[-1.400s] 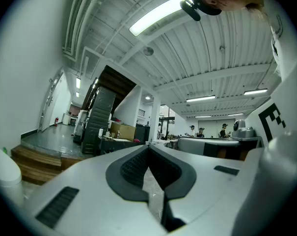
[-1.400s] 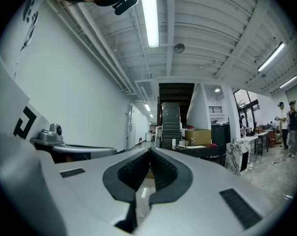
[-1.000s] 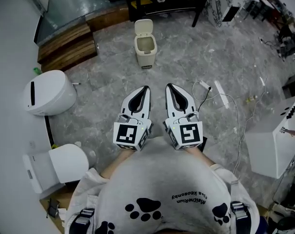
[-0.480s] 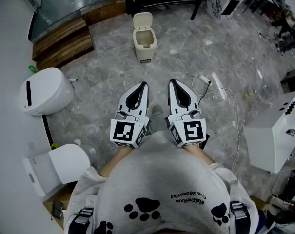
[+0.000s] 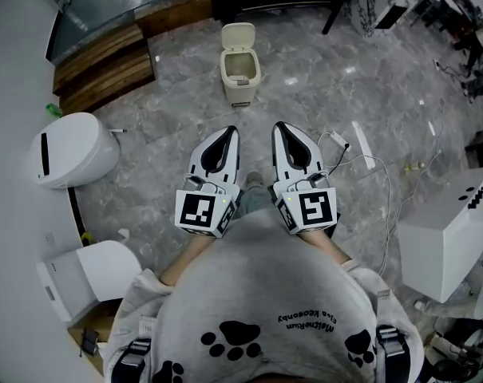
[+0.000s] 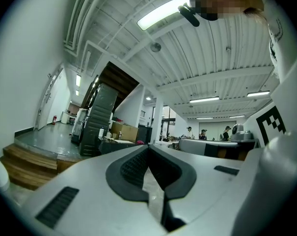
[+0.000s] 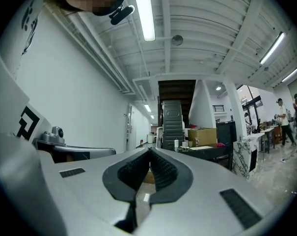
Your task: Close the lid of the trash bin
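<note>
Since a second ago: the person has stepped forward with both grippers kept side by side, and a shoe [image 5: 253,182] now shows on the floor between them where none showed before.
Left gripper [image 5: 228,134]: held level in front of the person's body, jaws pressed together with nothing between them; its own view [image 6: 148,147] shows the dark pads meeting at the tip.
Right gripper [image 5: 279,127]: level beside the left one and apart from it, jaws likewise closed and empty, as its own view [image 7: 149,151] shows.
Trash bin [image 5: 241,86]: a small cream bin standing on the grey marble floor [image 5: 321,94], ahead of the grippers and well apart from both, roughly in line with the gap between them.
Lid [image 5: 236,35]: tipped up at the far side of the bin, so the inside is open to view.
Around the bin: wooden steps [image 5: 101,66] to its left, a white rounded unit [image 5: 69,146] nearer the wall.
Right side: a white cable [image 5: 369,162] trails across the floor toward a white box [image 5: 441,238].
</note>
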Tool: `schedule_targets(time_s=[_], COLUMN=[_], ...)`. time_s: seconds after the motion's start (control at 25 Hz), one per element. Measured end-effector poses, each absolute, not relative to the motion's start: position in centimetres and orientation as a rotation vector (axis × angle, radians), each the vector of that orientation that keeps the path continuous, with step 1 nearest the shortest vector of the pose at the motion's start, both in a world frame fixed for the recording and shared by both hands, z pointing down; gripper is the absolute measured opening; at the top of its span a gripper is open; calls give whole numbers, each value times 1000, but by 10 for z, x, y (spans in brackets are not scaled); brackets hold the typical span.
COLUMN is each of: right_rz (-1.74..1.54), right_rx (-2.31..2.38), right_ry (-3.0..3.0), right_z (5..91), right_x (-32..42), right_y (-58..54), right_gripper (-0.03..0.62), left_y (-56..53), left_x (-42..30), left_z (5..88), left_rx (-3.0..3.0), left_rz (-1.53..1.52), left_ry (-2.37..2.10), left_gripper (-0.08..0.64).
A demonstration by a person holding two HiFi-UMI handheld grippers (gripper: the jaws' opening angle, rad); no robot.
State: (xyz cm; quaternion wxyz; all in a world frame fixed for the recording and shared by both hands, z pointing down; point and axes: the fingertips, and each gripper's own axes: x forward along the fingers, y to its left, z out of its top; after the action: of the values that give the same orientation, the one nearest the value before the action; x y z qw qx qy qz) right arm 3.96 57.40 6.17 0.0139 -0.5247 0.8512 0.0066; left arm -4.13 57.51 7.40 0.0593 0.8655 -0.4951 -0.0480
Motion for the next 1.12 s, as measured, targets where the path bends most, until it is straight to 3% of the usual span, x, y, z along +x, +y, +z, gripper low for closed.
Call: schedule_targets(time_s=[0.52,1.12], right_rz=[-64,-107], right_rx=[-1561,-1594], right_ry=[2698,2704], right_z=[68,97], right_x=[103,106], right_y=[408,319], right_gripper=[18,18], left_y=[417,327], left_x=[7,-13], left_z=[70,104], left_rx=[2553,2492], left_rz=[-145,-137], left_ry=[-1623,-1632], left_gripper=[15,15])
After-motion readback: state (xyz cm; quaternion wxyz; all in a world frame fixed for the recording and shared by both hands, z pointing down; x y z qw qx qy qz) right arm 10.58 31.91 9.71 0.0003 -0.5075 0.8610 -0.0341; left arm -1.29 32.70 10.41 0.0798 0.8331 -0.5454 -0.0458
